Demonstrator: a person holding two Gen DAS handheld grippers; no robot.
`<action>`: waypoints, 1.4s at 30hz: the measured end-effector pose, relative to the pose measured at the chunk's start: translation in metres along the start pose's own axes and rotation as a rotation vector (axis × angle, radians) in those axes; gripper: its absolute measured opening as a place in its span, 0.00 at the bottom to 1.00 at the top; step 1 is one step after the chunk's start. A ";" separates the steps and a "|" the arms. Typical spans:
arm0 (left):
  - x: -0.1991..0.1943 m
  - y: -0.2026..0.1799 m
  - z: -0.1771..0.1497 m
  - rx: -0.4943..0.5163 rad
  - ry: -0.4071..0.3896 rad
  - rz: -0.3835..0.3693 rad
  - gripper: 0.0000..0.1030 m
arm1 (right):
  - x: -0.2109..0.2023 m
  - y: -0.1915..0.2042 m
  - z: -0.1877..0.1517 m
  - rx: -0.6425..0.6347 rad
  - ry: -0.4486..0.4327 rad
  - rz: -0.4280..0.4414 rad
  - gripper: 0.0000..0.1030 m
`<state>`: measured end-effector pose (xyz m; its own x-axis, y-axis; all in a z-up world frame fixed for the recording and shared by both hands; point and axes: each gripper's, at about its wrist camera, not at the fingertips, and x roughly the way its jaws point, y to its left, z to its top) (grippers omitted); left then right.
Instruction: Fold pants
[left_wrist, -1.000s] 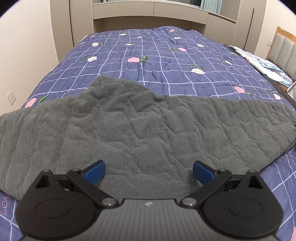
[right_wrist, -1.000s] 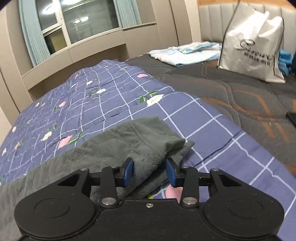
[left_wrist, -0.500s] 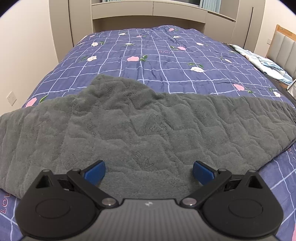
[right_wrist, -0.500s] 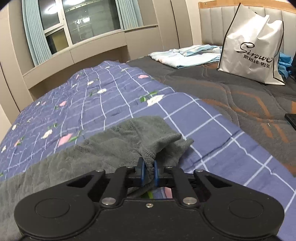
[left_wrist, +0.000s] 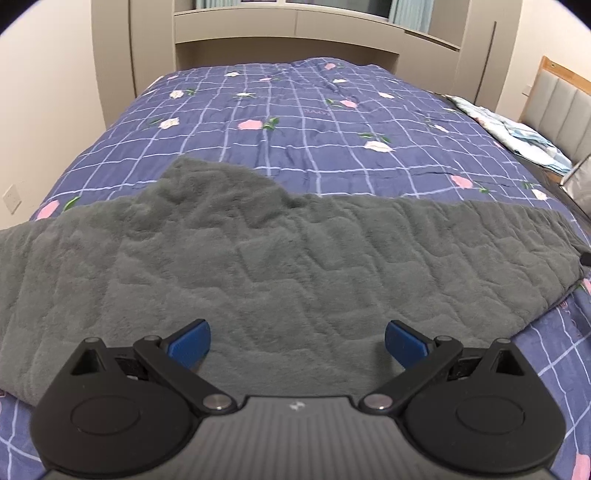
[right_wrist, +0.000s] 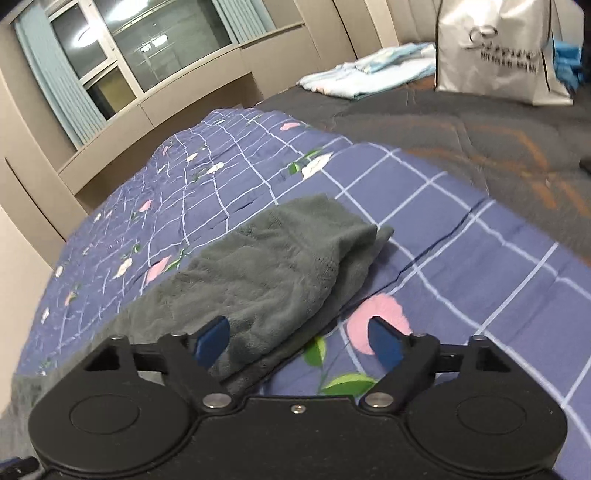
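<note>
The grey fleece pants (left_wrist: 258, 266) lie spread across the blue checked bed cover, legs stacked one on the other. My left gripper (left_wrist: 297, 341) is open and empty, hovering low over the near edge of the pants at their middle. In the right wrist view the cuff end of the pants (right_wrist: 280, 273) lies flat on the cover, two layers showing. My right gripper (right_wrist: 297, 341) is open over the near edge of that cuff end, holding nothing.
The blue floral checked cover (left_wrist: 303, 122) stretches beyond the pants to a beige cabinet. A white shopping bag (right_wrist: 498, 51) and folded light-blue clothes (right_wrist: 369, 74) sit on the dark mattress (right_wrist: 480, 140) at right. A wall is at the left.
My right gripper was shut on the cuff end half a second ago; it has now opened, let the cuff drop flat, and tilted. My left gripper has stayed open, barely moving.
</note>
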<state>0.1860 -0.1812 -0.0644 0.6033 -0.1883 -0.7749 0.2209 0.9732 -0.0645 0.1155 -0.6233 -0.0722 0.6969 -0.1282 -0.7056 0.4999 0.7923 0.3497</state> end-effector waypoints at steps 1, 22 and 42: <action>0.001 -0.003 -0.001 0.011 0.003 0.000 1.00 | 0.003 -0.001 0.001 0.015 0.008 -0.001 0.91; 0.002 0.009 0.007 0.008 0.030 0.010 1.00 | 0.005 0.001 0.024 0.161 -0.142 -0.045 0.18; -0.042 0.070 0.022 -0.205 -0.060 -0.032 1.00 | -0.086 0.195 -0.017 -0.488 -0.365 0.203 0.16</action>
<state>0.1933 -0.1082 -0.0225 0.6442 -0.2212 -0.7322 0.0842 0.9720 -0.2196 0.1445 -0.4474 0.0461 0.9262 -0.0739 -0.3698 0.1080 0.9915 0.0724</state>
